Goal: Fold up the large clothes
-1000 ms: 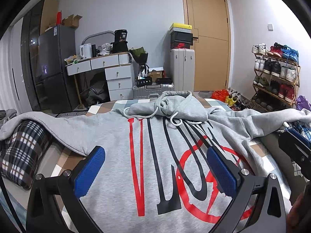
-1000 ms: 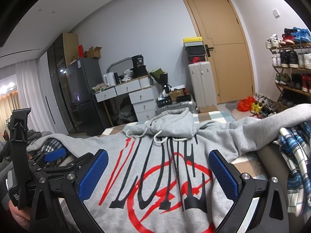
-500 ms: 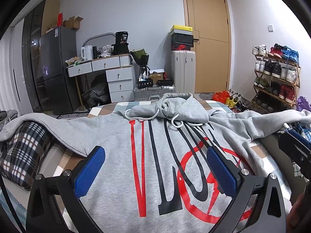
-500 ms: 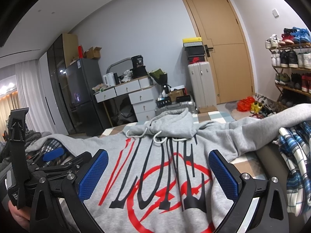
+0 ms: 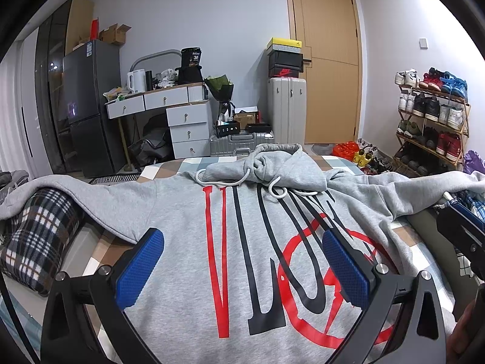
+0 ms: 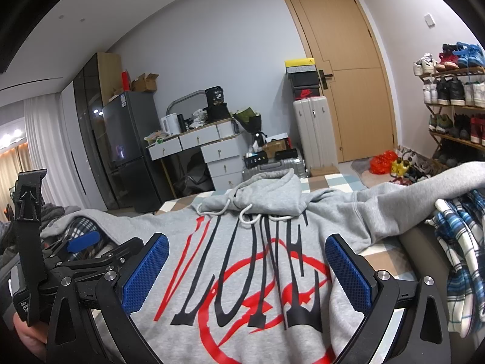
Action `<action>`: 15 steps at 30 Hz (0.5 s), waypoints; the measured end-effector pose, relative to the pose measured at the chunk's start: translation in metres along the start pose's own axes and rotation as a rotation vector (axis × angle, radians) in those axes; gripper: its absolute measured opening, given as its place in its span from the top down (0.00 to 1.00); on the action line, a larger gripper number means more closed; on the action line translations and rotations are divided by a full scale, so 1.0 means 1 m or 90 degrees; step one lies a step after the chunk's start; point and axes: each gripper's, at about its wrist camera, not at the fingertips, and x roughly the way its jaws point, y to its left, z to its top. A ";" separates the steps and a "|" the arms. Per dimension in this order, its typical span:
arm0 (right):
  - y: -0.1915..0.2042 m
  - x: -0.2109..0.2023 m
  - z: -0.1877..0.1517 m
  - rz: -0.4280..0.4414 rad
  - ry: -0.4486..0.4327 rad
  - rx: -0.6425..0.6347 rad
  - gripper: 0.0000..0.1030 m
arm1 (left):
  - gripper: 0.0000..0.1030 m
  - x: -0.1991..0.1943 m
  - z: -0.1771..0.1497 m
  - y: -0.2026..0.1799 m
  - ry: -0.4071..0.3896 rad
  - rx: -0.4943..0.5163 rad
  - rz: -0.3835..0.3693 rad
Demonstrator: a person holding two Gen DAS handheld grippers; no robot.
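A large grey hoodie (image 5: 242, 218) with red and black lettering lies face up on the bed, hood (image 5: 272, 166) at the far end, sleeves spread to both sides. My left gripper (image 5: 242, 261) hovers open above its lower chest, nothing between the blue pads (image 5: 139, 267). My right gripper (image 6: 247, 268) is open too, over the same print on the hoodie (image 6: 257, 257). The left gripper's body (image 6: 75, 257) shows at the lower left of the right wrist view. The right gripper (image 5: 463, 239) peeks in at the right edge of the left wrist view.
A dark plaid pillow (image 5: 36, 236) lies under the left sleeve. A blue plaid cloth (image 6: 463, 251) sits by the right sleeve. Beyond the checked bed (image 5: 163, 170) are a desk with drawers (image 5: 169, 112), a fridge (image 5: 88, 106), suitcases (image 5: 286, 112), a door and a shoe rack (image 5: 433, 121).
Both views have shifted slightly; the left gripper has dipped or tilted a little toward the hoodie. Both grippers stay open and the hoodie has not moved.
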 end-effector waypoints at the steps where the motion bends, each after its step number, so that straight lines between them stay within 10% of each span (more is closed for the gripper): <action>1: 0.000 0.000 0.000 0.000 0.000 0.000 0.00 | 0.01 0.000 0.000 0.000 0.000 0.001 0.000; 15: 0.001 -0.001 0.000 0.000 0.002 0.001 0.00 | 0.01 0.001 -0.002 0.000 0.001 0.000 0.001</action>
